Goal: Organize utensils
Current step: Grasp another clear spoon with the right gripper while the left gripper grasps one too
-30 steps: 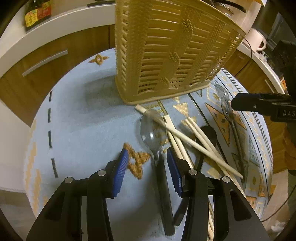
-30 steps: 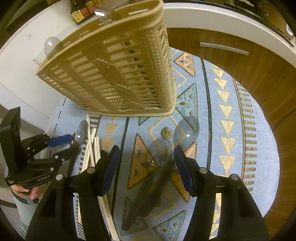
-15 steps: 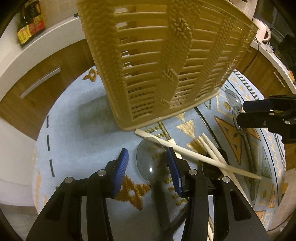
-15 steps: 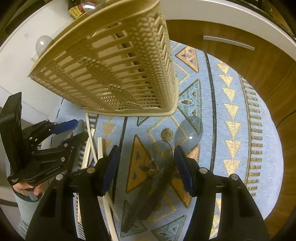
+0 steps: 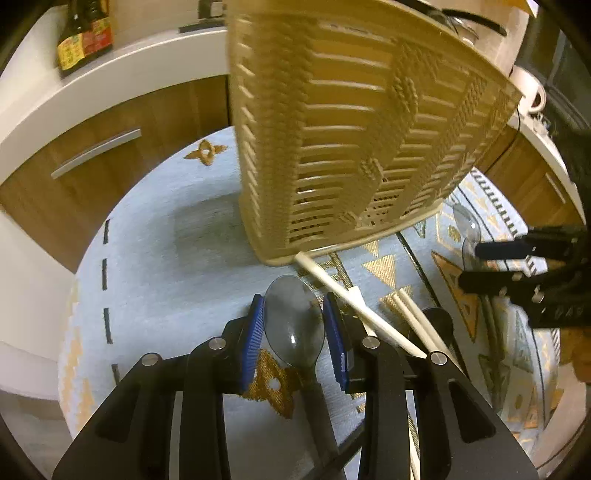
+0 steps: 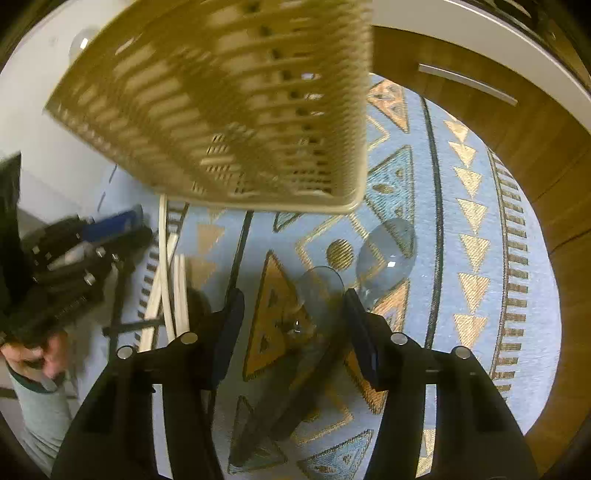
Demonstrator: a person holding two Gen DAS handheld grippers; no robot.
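A beige slatted utensil basket (image 5: 354, 147) stands on a round patterned table; it also fills the top of the right wrist view (image 6: 229, 110). My left gripper (image 5: 297, 326) is shut on the bowl of a clear spoon (image 5: 293, 325) with a dark handle. Cream chopsticks (image 5: 369, 314) and a black spoon (image 5: 437, 321) lie just to its right. My right gripper (image 6: 295, 321) is open over two clear spoons (image 6: 384, 254) lying on the cloth; one bowl (image 6: 319, 291) sits between its pads. The chopsticks also show in the right wrist view (image 6: 173, 280).
Wooden cabinets with metal handles (image 5: 96, 153) and a white counter ring the table. A sauce bottle (image 5: 83, 33) stands on the counter at the back left and a white mug (image 5: 528, 92) at the back right. The table edge (image 6: 550, 332) curves close on the right.
My left gripper has moved forward along the clear spoon and closed on its bowl. My right gripper has moved closer to the basket, still open over the two spoons.
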